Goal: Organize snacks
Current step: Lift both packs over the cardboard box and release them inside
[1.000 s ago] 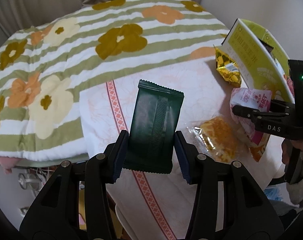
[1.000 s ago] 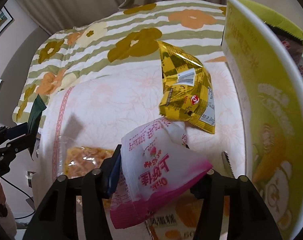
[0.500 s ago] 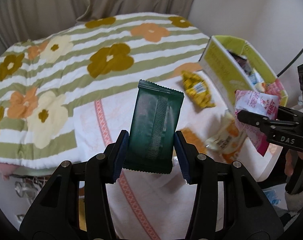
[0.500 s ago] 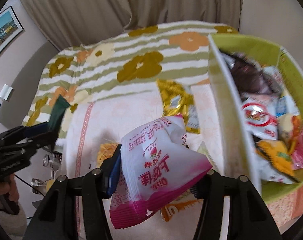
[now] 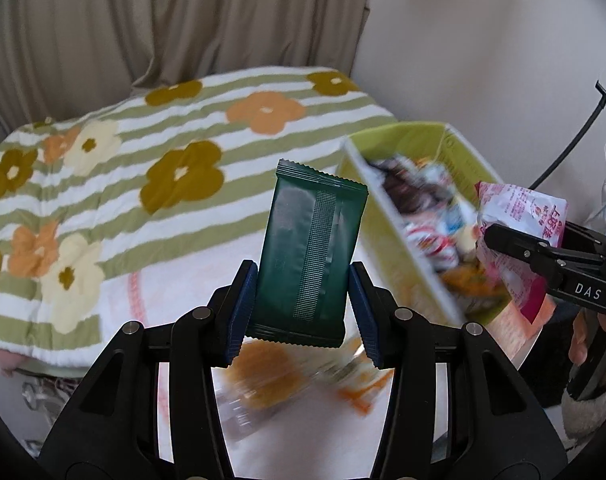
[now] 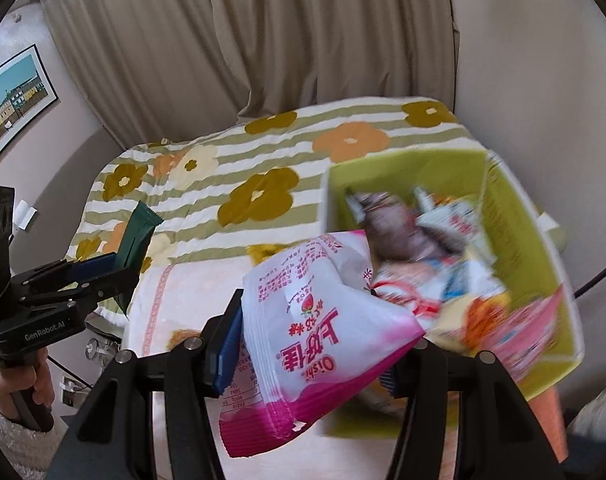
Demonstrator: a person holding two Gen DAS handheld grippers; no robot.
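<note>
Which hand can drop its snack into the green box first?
Probably the right. The right gripper holds the pink packet beside the green box; the left gripper, with its dark green packet, is farther away.

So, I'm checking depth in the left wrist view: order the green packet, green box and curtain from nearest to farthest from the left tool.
1. Green packet: clamped in the left tool.
2. Green box: ahead, right.
3. Curtain: farthest, beyond the flowered blanket.
</note>
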